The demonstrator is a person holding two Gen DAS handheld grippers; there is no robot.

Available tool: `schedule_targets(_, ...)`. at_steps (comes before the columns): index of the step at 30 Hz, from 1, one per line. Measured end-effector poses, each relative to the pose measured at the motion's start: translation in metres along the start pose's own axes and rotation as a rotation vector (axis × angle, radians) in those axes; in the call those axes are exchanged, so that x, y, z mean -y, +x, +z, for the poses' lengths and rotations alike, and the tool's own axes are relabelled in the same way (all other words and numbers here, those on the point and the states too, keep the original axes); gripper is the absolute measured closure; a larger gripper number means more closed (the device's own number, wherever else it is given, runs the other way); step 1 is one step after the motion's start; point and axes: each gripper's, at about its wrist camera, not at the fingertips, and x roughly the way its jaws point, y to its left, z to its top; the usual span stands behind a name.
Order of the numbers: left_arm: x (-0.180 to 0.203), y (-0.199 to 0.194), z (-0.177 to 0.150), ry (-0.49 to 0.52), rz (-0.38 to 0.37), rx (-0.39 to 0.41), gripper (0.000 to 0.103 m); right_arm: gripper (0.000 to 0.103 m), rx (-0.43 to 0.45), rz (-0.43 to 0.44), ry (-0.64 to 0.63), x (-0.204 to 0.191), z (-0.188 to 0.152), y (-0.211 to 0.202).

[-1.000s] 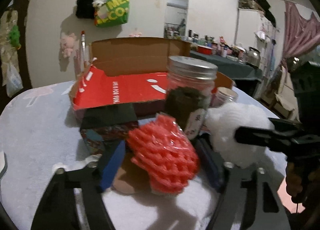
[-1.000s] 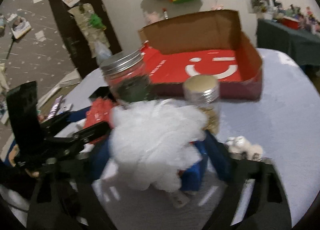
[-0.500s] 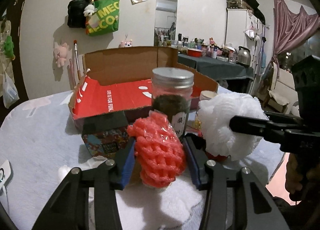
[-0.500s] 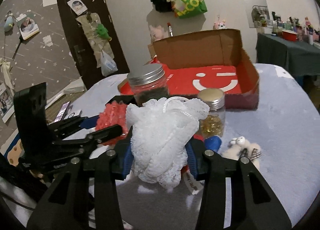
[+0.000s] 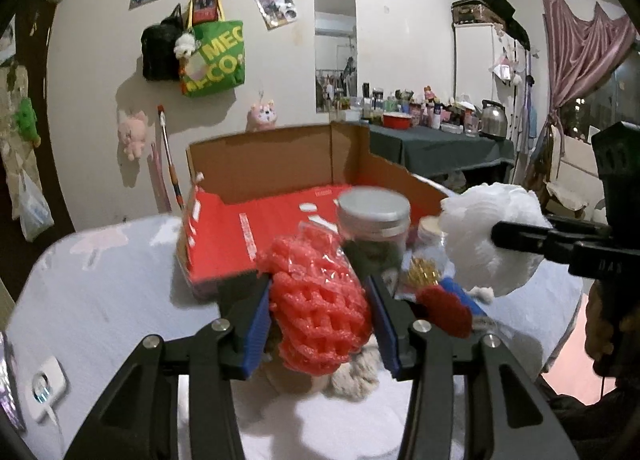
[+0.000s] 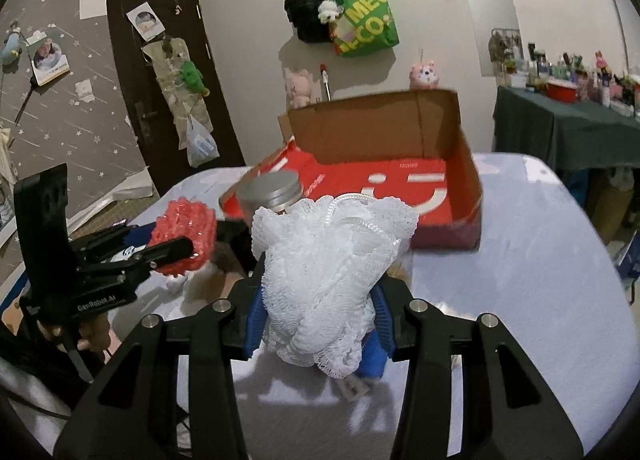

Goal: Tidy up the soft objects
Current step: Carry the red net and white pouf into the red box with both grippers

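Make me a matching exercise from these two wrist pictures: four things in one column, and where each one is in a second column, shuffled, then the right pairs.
Things
1. red foam net
2. white mesh bath pouf
3. glass jar with metal lid
4. green tote bag

Places
A. hanging on the wall
B. clamped in the left hand-held gripper
C. standing on the table in front of the cardboard box
D. clamped in the right hand-held gripper

Pairs: 1-B, 2-D, 3-C, 4-A
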Motion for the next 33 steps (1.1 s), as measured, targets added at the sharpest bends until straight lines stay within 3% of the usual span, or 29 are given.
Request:
schedule_targets(4, -0.008, 0.003, 0.025, 0.03, -0.026, 0.015, 0.054, 0.06, 0.006, 0.009, -0.02, 0.004, 0.026, 0.002)
schedule_targets(16, -0.042, 0.054, 0.096, 0.07, -0.079, -0.063, 0.054, 0.06, -0.041, 0.015, -0.114, 0.01, 0.116, 0.048)
schedule_targets(25, -0.062, 0.156, 0.14, 0.075, -0.134, -0.202, 0.053, 0.06, -0.217, 0.004, -0.053, 0.032, 0.169, 0.167)
schedule_targets(33, -0.068, 0.259, 0.134, 0.093, -0.122, -0.343, 0.053, 0.06, -0.388, -0.054, 0.045, 0.078, 0.176, 0.276)
